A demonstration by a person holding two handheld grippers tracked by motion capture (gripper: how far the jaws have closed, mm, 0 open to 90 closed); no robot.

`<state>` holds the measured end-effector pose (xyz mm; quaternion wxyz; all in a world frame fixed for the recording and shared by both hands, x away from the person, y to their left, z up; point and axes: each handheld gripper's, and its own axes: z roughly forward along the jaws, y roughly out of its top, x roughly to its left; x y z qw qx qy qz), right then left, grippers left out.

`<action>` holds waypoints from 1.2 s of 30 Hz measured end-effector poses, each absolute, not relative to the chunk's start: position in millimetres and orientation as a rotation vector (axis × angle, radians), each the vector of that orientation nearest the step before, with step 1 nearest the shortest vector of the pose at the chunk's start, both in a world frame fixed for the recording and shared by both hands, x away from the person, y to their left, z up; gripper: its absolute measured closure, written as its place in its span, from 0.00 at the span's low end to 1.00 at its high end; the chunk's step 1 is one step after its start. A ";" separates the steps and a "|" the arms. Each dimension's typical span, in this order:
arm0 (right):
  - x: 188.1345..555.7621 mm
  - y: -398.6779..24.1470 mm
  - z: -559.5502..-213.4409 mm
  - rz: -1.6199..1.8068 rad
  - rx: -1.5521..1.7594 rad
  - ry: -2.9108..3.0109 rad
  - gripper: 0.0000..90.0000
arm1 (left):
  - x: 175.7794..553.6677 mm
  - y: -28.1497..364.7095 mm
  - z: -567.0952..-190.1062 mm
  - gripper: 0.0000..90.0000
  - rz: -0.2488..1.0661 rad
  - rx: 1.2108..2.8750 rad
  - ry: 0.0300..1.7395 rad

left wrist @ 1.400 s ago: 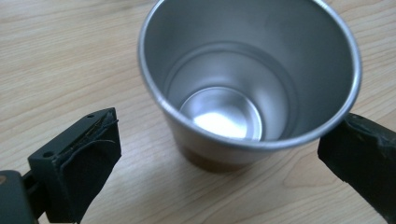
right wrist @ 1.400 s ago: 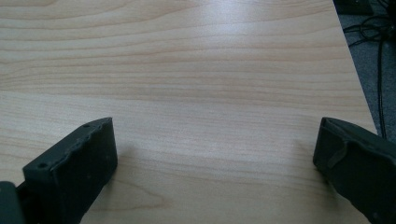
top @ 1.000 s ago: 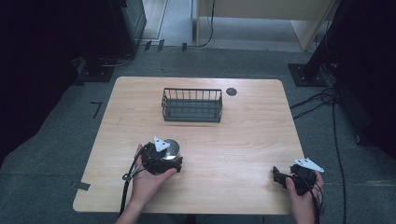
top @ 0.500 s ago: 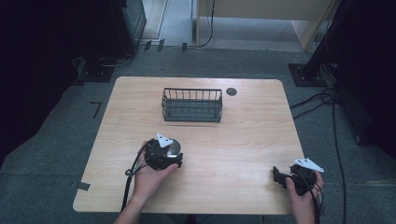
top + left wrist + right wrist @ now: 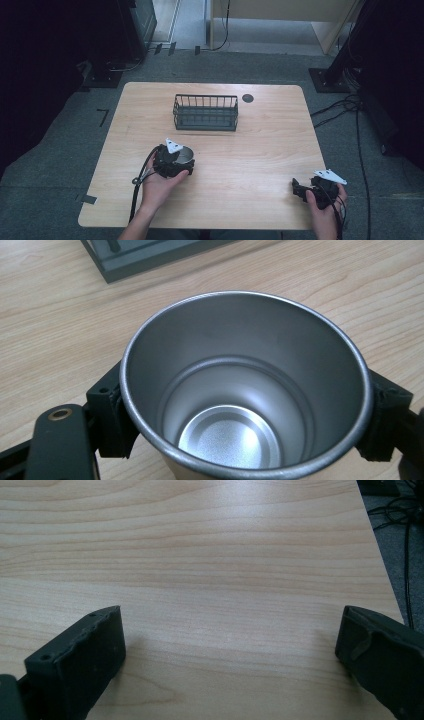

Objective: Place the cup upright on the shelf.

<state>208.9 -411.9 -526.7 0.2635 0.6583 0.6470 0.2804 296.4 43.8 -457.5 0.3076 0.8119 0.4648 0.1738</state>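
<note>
High view: we see the left tool, clamped on one steel cup, a little farther up the desk toward the wire basket than it was a second ago, while the right tool has kept its place near the desk's right front corner. The desk is light wood with rounded corners, standing on grey carpet, with dark equipment at the left and cables trailing at the right. One black wire basket stands toward the far middle of the desk, and one small dark disc lies just beside its right end. We count two tools, one in each hand.

Left gripper view: the cup stands upright and empty between the two black jaws, which press its sides just under the rim; a corner of the basket shows beyond it.

Right gripper view: the right tool stands released, its jaws wide apart over bare wood, gripping nothing.
</note>
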 end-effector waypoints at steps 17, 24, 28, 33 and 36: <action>208.9 -411.9 -526.7 0.758 1.780 1.749 0.00 | 299.8 45.5 -448.0 0.21 0.463 2.131 1.212; 208.9 -411.9 -526.7 0.758 1.780 1.750 0.00 | 307.2 47.6 -437.3 0.21 0.479 2.126 1.200; 208.9 -411.9 -526.7 0.758 1.780 1.750 0.00 | 311.3 48.0 -432.9 0.21 0.479 2.123 1.199; 208.9 -411.9 -526.7 0.758 1.780 1.749 0.00 | 321.1 47.7 -428.3 0.21 0.461 2.129 1.189; 208.9 -411.9 -526.7 0.758 1.780 1.750 0.00 | 326.2 46.7 -425.1 0.21 0.461 2.128 1.187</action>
